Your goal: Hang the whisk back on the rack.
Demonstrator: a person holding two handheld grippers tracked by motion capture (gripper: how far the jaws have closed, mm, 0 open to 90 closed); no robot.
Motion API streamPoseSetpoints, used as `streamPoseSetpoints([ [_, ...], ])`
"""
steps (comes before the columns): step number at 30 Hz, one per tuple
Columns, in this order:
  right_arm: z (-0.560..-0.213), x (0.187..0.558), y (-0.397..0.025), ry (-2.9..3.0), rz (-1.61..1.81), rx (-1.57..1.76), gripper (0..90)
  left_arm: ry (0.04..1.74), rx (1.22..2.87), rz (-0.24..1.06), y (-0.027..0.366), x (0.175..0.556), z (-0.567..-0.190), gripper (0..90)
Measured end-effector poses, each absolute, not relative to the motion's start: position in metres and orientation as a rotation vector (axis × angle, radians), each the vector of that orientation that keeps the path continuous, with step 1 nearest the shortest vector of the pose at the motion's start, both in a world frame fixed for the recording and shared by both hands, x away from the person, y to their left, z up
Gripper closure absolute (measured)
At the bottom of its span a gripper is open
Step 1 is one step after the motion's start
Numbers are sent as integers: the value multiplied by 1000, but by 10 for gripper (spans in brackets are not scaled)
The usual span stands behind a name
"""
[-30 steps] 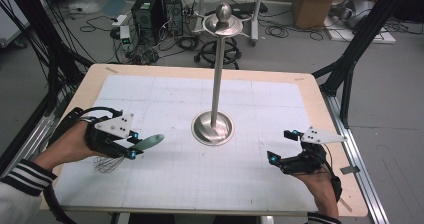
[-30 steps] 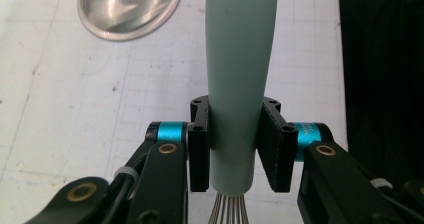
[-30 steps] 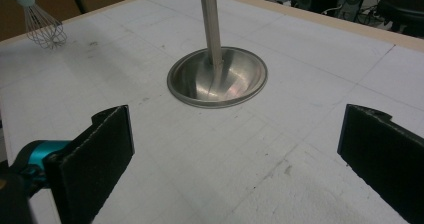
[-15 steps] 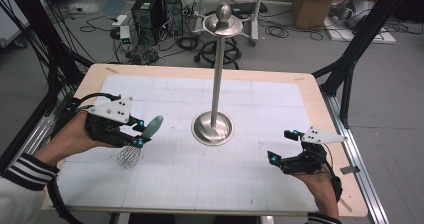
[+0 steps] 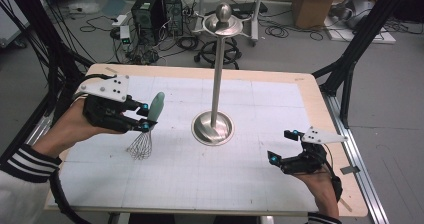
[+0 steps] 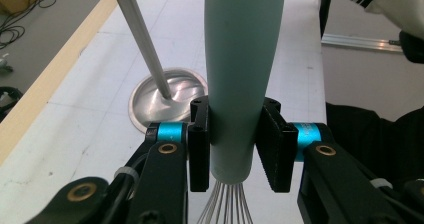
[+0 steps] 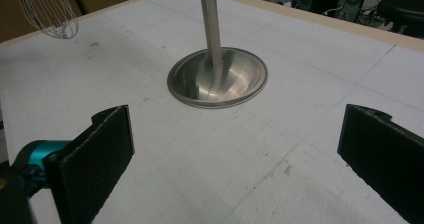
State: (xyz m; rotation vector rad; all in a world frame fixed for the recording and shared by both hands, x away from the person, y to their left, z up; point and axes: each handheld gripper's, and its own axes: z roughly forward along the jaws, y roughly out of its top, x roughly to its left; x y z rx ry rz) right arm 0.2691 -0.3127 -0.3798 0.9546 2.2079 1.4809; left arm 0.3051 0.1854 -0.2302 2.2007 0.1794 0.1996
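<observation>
At about nine o'clock from the steel stand (image 5: 214, 126), over the left half of the white table (image 5: 260, 184), the left gripper (image 5: 145, 117) holds a balloon whisk (image 5: 147, 129) upright, pale green handle up and wire head hanging down, the wires just above or barely touching the table; I cannot tell which. In the left gripper view the jaws are closed on the handle (image 6: 242, 59) near its lower end, just above where the wires come out. The whisk looks light. Its handle is smooth, rounded and probably a bit slippery, so the flat pads should sit squarely on its sides, as they do here. The wire loops are springy and would bend or slip if pinched, so the handle is the right place to grip. The right gripper (image 5: 281, 146) rests near four o'clock from the stand, jaws spread wide and holding nothing, well apart from the whisk.
</observation>
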Motion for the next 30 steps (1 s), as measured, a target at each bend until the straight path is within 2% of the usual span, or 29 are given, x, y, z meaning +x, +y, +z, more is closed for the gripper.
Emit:
streamPoseSetpoints([
  [17,-380,269,-313,2210,1485,954,7,229,2155,263,174,332,-183,693],
  [30,-381,269,-315,2203,1490,957,7,217,2166,275,158,360,-162,693],
])
